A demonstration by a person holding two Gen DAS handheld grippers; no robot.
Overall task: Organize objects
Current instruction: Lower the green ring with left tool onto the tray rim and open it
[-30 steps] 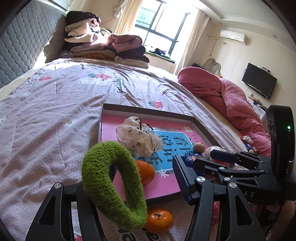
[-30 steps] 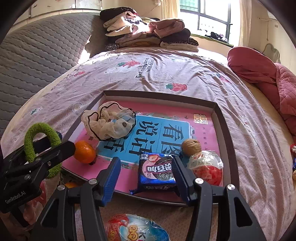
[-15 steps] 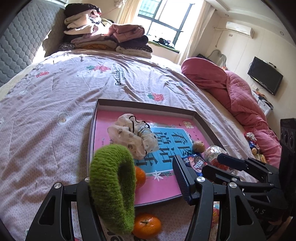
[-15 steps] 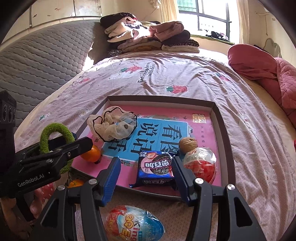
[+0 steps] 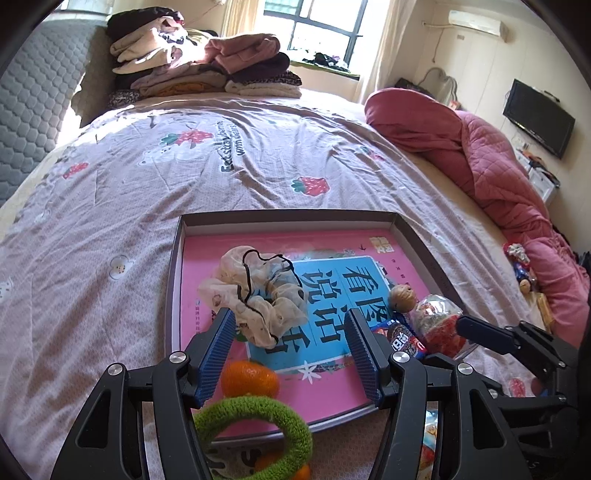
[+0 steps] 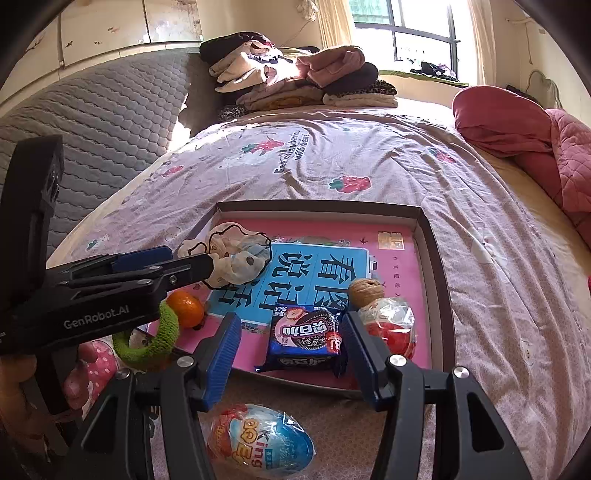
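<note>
Green scrunchie [image 5: 255, 432] has slipped off the left claw [image 5: 288, 354], lying now at the tray's [image 5: 424, 243] near rim by a tangerine [image 5: 249, 378]. Both claws gape empty, angled down; right claw [image 6: 290, 354] frames the Oreo pack [image 6: 306, 338]. "GenRobot.AI" shows.

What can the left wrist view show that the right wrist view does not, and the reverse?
Only the left wrist view: the TV on the wall, the air conditioner, and a second orange on the bed under the green ring.
Only the right wrist view: the egg-shaped toy pack on the bed in front of the tray, and the whole cookie pack.
Both: the tray, cream scrunchie, orange in the tray, walnut, green ring, folded clothes, red quilt, and each other's gripper.
</note>
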